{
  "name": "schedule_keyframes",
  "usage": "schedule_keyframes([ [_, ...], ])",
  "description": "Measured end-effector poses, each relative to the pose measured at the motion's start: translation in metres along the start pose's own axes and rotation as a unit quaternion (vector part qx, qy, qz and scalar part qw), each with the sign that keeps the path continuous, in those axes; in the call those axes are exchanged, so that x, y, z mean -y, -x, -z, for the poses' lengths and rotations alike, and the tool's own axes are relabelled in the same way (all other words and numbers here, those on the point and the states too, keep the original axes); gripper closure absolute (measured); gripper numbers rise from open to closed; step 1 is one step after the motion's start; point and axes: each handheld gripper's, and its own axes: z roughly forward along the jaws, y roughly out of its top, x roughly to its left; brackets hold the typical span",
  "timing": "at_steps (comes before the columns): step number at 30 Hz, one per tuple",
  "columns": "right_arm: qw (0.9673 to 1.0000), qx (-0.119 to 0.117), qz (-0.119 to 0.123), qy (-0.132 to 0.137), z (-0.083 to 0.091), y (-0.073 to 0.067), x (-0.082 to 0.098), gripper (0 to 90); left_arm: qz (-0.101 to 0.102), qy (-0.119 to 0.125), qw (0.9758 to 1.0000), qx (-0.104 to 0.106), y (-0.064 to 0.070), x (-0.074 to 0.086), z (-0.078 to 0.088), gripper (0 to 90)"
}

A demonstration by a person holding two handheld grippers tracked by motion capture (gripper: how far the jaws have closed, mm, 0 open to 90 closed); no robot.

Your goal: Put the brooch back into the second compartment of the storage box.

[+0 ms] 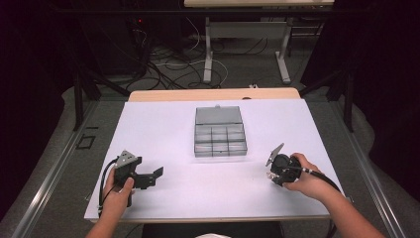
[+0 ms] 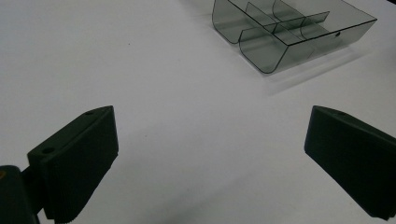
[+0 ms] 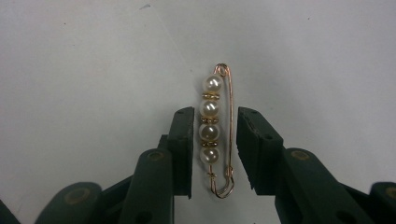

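Note:
A gold safety-pin brooch (image 3: 209, 108) strung with several pearls lies on the white table sheet (image 3: 93, 70). My right gripper (image 3: 215, 114) points down over it with one jaw on each side of the pin; narrow gaps show between the pads and the pin, so it is open. In the high view the right gripper (image 1: 275, 174) sits at the table's front right in a person's hand. My left gripper (image 1: 151, 178) rests at the front left, with its jaws wide apart and nothing between them; in its own view the left gripper (image 2: 210, 114) faces bare sheet.
A clear grey compartment box (image 1: 220, 148) stands mid-table with its lid laid open behind it; its compartments look empty, and the box (image 2: 261, 51) lies ahead of the left jaws. The sheet's front edge (image 1: 208, 218) is near both hands. Cables and table legs lie on the floor beyond.

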Motion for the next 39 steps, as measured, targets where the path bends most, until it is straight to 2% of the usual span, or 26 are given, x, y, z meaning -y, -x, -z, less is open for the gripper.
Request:
schedule_keyframes([
  [6,0.9998,-0.008,0.009,-0.013,-0.0023,0.0002,-0.0002,71.3,0.0,0.0,1.0,0.0,0.0,0.0001,0.0,2.7],
  [7,0.9998,-0.02,0.008,0.002,-0.0057,0.001,0.0012,73.1,0.0,0.0,1.0,0.0,-0.0001,0.0001,0.0,2.7],
  [10,0.9999,-0.008,0.008,-0.012,-0.0047,0.0005,0.001,75.7,0.0,0.0,1.0,0.0,0.0,0.0,0.0001,2.8],
  [13,0.9997,-0.013,0.009,-0.017,-0.005,0.0007,0.0008,76.8,0.0,0.0,1.0,0.0,-0.0001,0.0,0.0001,2.8],
  [14,0.9999,-0.012,0.004,-0.01,-0.0061,0.0,0.0012,77.0,0.0,0.0,1.0,0.0,-0.0001,0.0,0.0001,2.8],
  [15,0.9997,-0.008,0.014,-0.017,-0.0056,0.0016,0.0007,77.4,0.001,0.0,1.0,0.0,0.0,-0.0001,0.0002,2.8],
  [16,0.9997,-0.008,0.014,-0.017,-0.0056,0.0016,0.0007,77.4,0.001,0.0,1.0,0.0,0.0,-0.0001,0.0002,2.7],
  [18,0.9996,-0.018,0.007,-0.022,-0.0056,0.0015,-0.0002,78.9,-0.002,0.002,1.0,-0.002,-0.0004,-0.0001,0.0002,2.8],
  [20,0.9996,-0.009,0.008,-0.025,-0.0059,0.0019,-0.0006,79.3,-0.001,0.003,1.0,-0.003,-0.0002,0.0,0.0,2.8],
  [23,0.9992,-0.026,0.006,-0.029,-0.0057,0.0032,-0.0015,79.7,0.0,0.003,1.0,-0.002,0.0,0.0001,0.0,2.8],
  [24,0.9994,-0.02,0.006,-0.027,-0.0062,0.0031,-0.0016,80.0,0.0,0.001,1.0,0.0,-0.0001,-0.0001,0.0005,2.8],
  [27,0.9993,-0.025,0.004,-0.028,-0.0062,0.0031,-0.002,80.5,-0.002,0.001,1.0,-0.001,-0.0006,-0.0002,0.0006,2.8],
  [30,0.9994,-0.012,0.011,-0.03,-0.0063,0.0032,-0.002,80.6,-0.002,0.002,1.0,-0.001,-0.0007,-0.0002,0.0006,2.8],
  [33,0.9993,-0.021,0.006,-0.029,-0.0059,0.0024,-0.0022,80.7,-0.002,0.001,1.0,-0.001,-0.0004,-0.0002,0.0007,2.8],
  [39,0.9994,-0.017,0.008,-0.029,-0.0059,0.0018,-0.0022,80.8,-0.001,0.002,1.0,-0.001,-0.0006,-0.0002,0.0004,2.8],
])
